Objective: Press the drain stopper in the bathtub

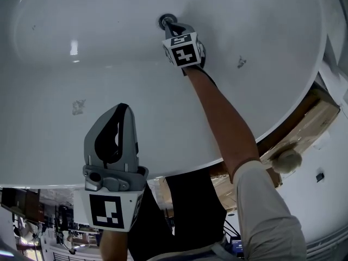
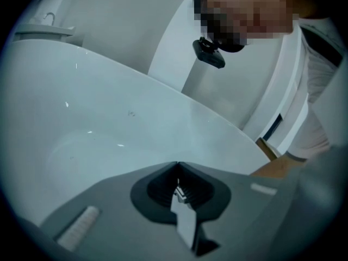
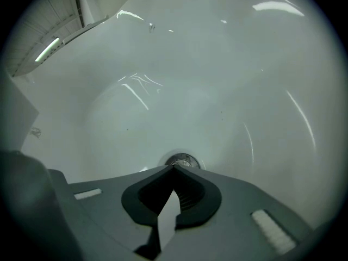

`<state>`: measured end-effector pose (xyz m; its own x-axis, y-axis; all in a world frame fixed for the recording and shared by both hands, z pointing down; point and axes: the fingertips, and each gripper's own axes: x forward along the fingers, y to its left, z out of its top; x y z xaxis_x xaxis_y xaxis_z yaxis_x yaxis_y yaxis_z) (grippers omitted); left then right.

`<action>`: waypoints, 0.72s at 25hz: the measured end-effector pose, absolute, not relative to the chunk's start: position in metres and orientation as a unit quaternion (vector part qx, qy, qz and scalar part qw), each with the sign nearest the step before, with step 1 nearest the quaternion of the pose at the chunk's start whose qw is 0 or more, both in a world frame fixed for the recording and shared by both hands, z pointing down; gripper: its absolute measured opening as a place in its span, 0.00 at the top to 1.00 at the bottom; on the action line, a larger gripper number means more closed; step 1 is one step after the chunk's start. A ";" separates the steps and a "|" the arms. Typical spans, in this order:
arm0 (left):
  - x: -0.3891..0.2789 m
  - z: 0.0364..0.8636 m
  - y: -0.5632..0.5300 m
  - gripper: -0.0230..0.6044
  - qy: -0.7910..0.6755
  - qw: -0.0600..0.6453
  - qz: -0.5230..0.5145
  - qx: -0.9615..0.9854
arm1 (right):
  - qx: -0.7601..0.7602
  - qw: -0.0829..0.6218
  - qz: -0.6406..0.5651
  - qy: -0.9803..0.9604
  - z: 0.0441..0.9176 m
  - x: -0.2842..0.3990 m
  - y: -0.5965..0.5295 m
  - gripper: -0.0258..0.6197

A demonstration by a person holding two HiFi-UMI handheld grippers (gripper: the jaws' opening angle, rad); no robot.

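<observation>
Right claw (image 1: pixel 168 23) pressed together, empty, tips right at the drain stopper (image 3: pixel 181 160), top centre of the head view, on the white bathtub (image 1: pixel 65 80) floor. Left claw (image 1: pixel 124 107) pressed together, empty, lower left, well apart from the stopper.

— Where is the drain stopper (image 3: pixel 181 161) found?
— It is seen at the lowest part of the bathtub (image 3: pixel 190 80), set flat in the floor.
— How can it be described?
— As a small round disc, metallic and dark. The bathtub is white and glossy, and its walls are curved.
</observation>
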<state>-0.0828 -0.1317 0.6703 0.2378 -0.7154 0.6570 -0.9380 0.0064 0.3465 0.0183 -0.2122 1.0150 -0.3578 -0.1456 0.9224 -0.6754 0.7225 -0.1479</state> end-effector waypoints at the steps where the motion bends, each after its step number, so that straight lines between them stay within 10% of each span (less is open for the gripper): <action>1: -0.081 0.673 -0.129 0.96 -0.596 0.385 0.149 0.689 | 0.262 0.504 0.260 -0.781 1.019 0.018 -0.214 0.97; 18: -0.080 0.691 -0.124 0.96 -0.595 0.403 0.139 0.682 | 0.254 0.532 0.270 -0.761 1.051 0.014 -0.217 0.97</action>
